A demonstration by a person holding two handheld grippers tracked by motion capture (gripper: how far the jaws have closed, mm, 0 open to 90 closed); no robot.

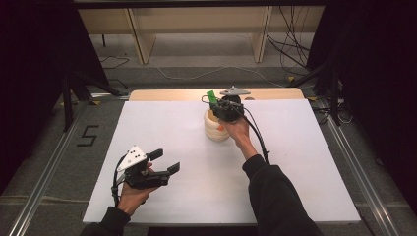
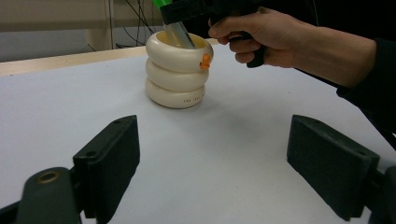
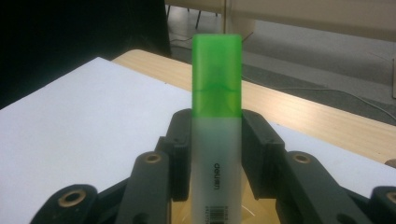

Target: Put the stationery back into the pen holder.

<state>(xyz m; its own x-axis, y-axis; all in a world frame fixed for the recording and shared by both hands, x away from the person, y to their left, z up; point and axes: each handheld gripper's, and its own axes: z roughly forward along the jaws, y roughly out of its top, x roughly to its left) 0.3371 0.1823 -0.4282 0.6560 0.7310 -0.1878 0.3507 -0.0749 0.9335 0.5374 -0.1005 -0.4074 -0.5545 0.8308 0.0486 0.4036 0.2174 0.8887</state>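
Two grippers, one holder and one highlighter are counted on the white, matte bench point(image 1: 162, 128), with the holder taken as the landmark.

Well to the left of the holder and nearer the person, the left gripper point(image 1: 165, 162) is held just above the bench. Its two black, blocky jaws are spread wide with nothing between them, and a grey three-cornered plate is carried on top.

The holder point(image 1: 216, 127) stands upright toward the far edge of the bench. It is seen as a cream, glossy stack of three rounded rings, one on another, with a hollow yellowish inside; one small orange duck-like figure point(image 2: 204, 61) is fixed to its top ring, and small dark print is carried on the lowest ring.

Directly above the holder's mouth, the right gripper point(image 3: 217, 140) is closed on the highlighter point(image 3: 217, 126), its pads pressed against the flat sides of the barrel. The highlighter is a flat, rectangular plastic pen with a frosted translucent body and one bright green translucent cap, printed lettering and a barcode on the body. Its lower end is seen inside the holder's opening, the capped end rising above the rim.
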